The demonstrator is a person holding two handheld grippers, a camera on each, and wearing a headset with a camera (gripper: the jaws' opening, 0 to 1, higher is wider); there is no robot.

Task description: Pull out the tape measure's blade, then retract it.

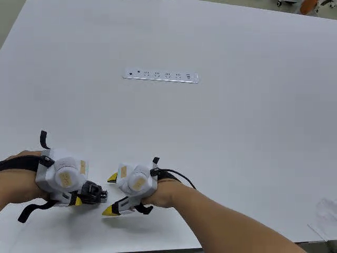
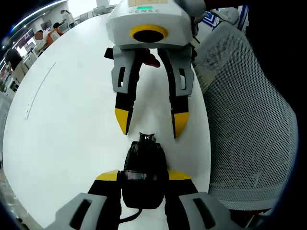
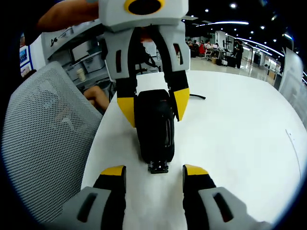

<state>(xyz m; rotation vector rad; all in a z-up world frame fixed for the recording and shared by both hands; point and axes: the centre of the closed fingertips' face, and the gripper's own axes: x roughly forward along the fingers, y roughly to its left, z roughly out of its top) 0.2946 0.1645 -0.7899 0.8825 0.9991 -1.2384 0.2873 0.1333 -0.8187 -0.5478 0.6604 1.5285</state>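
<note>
A white power strip lies flat and alone near the middle of the broad white table in front of me. A grey mesh office chair stands at the table's near edge, beside me. Across the hall, people stand beneath rows of ceiling lights.
</note>
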